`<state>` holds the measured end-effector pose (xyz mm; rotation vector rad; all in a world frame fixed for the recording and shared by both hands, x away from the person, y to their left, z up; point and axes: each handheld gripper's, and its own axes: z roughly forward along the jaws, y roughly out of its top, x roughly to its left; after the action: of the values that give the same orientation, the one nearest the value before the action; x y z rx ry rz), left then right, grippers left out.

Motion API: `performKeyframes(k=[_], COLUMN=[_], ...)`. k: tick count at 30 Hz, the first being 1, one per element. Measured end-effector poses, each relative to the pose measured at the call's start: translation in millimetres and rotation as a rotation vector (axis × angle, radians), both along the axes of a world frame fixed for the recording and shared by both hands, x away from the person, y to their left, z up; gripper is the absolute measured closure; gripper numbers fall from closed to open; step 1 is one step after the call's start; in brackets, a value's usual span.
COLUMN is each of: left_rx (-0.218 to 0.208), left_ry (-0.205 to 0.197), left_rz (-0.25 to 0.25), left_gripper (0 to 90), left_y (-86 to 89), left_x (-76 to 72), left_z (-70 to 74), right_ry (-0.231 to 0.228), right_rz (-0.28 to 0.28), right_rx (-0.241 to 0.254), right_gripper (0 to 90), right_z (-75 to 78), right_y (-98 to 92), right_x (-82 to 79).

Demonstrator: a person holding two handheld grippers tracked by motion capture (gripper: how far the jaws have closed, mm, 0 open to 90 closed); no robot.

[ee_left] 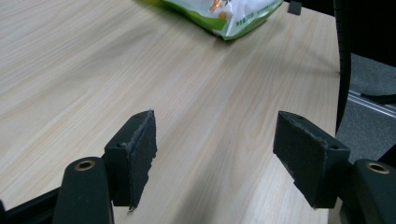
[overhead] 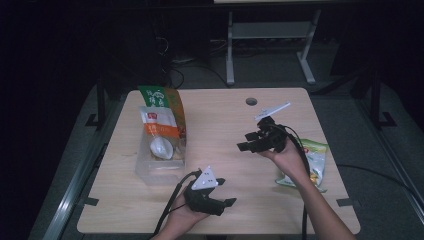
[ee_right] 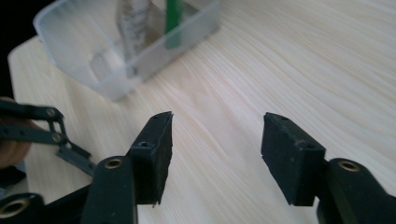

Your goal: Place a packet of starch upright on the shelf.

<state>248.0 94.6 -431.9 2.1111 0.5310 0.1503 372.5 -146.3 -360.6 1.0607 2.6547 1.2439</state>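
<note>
free: bare table centre | blocked: clear bin left, snack bag right

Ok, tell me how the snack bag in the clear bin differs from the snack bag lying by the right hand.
The bag in the clear bin stands upright, leaning on the bin's far wall; the bag by the right hand lies flat on the table. The binned bag is green on top with an orange band; the flat one is pale green and white. The binned bag looks bigger. Both are printed packets and neither is gripped.
</note>
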Motion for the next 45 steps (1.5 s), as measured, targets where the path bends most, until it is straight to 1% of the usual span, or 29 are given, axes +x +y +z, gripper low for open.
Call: performKeyframes(k=[3,5,6,8,11,14,17,19,20,23,25,27,28,30,34,36,41,45], left_rx=[-0.008,-0.004,-0.005,-0.005,-0.006,-0.008,-0.009,-0.015,-0.015,-0.01,-0.015,-0.013,-0.009,-0.014,-0.004,-0.009,0.003,0.008], left_ry=[0.008,0.01,0.006,0.012,0.016,0.018,0.018,0.024,0.025,0.025,0.022,0.022,0.023,0.027,0.029,0.03,0.023,0.023], left_rz=[-0.004,-0.008,-0.017,-0.02,-0.026,-0.029,-0.032,-0.029,-0.032,-0.039,-0.043,-0.049,-0.053,-0.061,-0.076,-0.076,-0.095,-0.1], left_gripper=[29.7,29.9,29.9,30.0,30.0,30.2,30.3,30.3,30.3,30.4,30.6,30.7,30.7,31.1,31.9,32.2,32.3,32.3], left_y=[-7.0,-11.9,-14.9,-19.7,-28.6,-36.9,-46.7,-52.0,-54.5,-63.0,-67.7,-73.6,-76.7,-84.1,-95.8,-102.4,-115.8,-121.2], left_x=[1.5,2.3,3.8,5.0,7.9,11.0,13.9,15.1,16.2,19.2,20.7,22.3,23.3,24.7,29.5,30.9,32.4,33.4], left_z=[1.2,2.1,2.0,1.4,0.2,-0.5,-1.1,-2.1,-2.5,-3.3,-3.6,-3.8,-3.9,-4.1,-3.1,-2.3,1.4,2.8], right_ry=[-0.005,0.007,-0.003,0.012,0.012,0.023,0.029,0.026,0.021,0.027,0.045,0.049,0.059,0.061,0.081,0.091,0.105,0.11], right_rz=[-0.03,-0.063,-0.066,-0.099,-0.129,-0.162,-0.191,-0.224,-0.24,-0.285,-0.316,-0.335,-0.346,-0.362,-0.401,-0.418,-0.471,-0.501], right_rx=[-0.011,-0.022,-0.023,-0.014,-0.021,-0.038,-0.053,-0.066,-0.065,-0.062,-0.065,-0.083,-0.084,-0.1,-0.118,-0.121,-0.135,-0.146], right_gripper=[40.6,39.1,38.3,37.2,36.7,35.6,34.4,34.0,34.0,33.9,33.9,33.9,33.8,33.6,32.8,32.4,31.8,31.8], right_z=[0.1,-1.0,-2.9,-5.9,-9.5,-13.2,-18.9,-22.1,-24.0,-30.3,-35.8,-40.9,-42.4,-46.8,-55.6,-58.1,-65.4,-70.5], right_y=[-16.7,-29.6,-35.1,-46.6,-64.4,-78.6,-96.1,-105.6,-111.2,-128.3,-139.6,-149.1,-152.1,-160.8,-177.1,-181.8,-195.5,-203.7], right_x=[-4.4,-8.6,-9.3,-12.5,-17.7,-21.3,-25.4,-27.7,-28.8,-31.1,-32.6,-33.6,-34.1,-34.8,-36.4,-37.2,-38.3,-36.6])
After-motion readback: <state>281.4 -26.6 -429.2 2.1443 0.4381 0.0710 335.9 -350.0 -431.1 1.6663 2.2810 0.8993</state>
